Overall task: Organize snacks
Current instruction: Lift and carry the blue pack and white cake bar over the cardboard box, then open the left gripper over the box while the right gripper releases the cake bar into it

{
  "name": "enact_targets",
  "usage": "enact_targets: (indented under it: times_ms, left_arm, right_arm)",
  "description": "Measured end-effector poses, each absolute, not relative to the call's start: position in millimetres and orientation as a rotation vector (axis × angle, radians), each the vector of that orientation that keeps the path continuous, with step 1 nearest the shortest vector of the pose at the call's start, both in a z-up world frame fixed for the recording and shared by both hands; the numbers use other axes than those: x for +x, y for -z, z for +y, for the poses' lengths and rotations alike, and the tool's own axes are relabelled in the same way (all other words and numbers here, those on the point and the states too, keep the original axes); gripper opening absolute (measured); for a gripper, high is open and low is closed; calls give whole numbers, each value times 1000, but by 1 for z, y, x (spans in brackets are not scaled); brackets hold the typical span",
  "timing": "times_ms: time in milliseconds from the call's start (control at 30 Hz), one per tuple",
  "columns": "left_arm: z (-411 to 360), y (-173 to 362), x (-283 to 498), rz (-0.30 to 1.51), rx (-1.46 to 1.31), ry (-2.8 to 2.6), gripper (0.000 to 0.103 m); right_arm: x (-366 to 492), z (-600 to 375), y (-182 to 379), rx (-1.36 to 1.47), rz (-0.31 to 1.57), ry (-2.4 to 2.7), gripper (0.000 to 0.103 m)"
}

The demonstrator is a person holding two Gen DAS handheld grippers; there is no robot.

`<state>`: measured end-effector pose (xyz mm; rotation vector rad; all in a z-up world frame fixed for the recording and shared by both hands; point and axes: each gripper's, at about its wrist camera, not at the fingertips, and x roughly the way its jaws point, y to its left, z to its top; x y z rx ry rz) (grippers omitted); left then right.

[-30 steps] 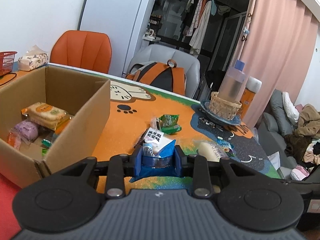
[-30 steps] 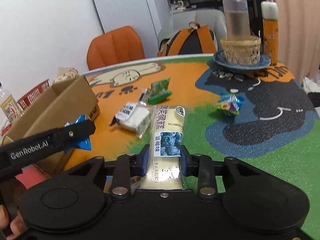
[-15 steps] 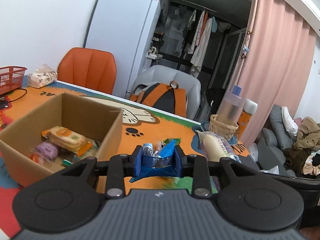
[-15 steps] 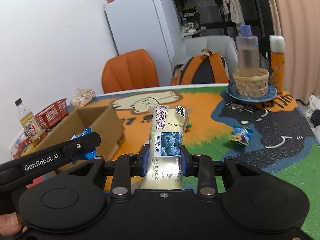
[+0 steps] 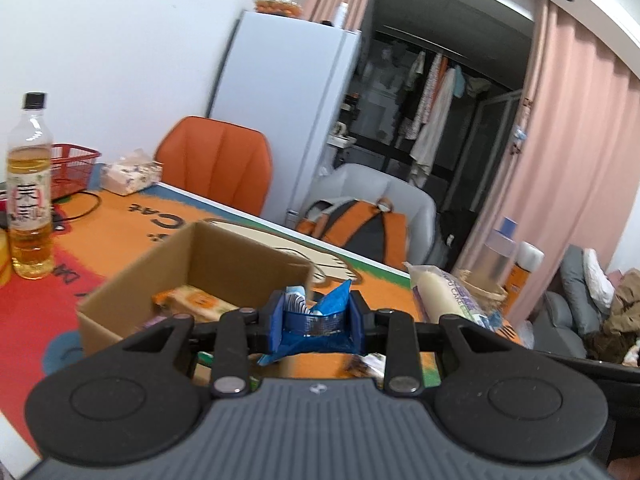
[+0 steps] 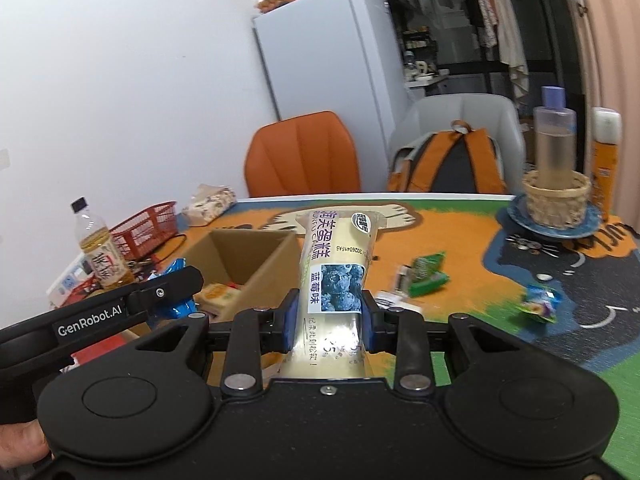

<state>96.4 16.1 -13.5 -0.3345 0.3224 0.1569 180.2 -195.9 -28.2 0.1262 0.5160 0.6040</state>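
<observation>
Cardboard box (image 6: 256, 264) sits open on table (image 6: 500, 344) w/ approx 2 snacks visible inside. Left gripper (image 5: 318, 316) clamps 1 blue packet (image 5: 332, 308) above box's near wall; right gripper (image 6: 327, 320) clamps 1 cream cake pack (image 6: 338, 264). Approx 3 loose snacks on table: 1 green (image 6: 428, 276), 1 white (image 6: 394, 300), 1 blue-green (image 6: 538, 304).

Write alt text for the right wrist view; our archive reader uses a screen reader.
The right tongs grip a pale cake packet raised above a colourful table mat. At left, the left tongs hold a blue wrapper near an open cardboard box; loose snacks lie to the right.
</observation>
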Motion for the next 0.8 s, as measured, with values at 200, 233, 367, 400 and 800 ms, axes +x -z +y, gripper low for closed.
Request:
enact_targets:
  times_ms: [200,233,367,400,800]
  left_arm:
    - [47,17,96,322,-362,-214,32]
    - [53,17,96,322,-366,-223,32]
    - [69,19,99,324,-378,-250,32]
    - [72,19,100,325,-380,-256,32]
    - [90,32,111,381,-426,-289,53]
  right_arm:
    - [184,-168,26,116,516,-648,31]
    - [186,-163,26,114,517,-654,31]
    - [190,-148,25,113,519,-678,31]
    - [191,-144,24,113,519,-685,31]
    - [208,-120,21,118,527,-718,31]
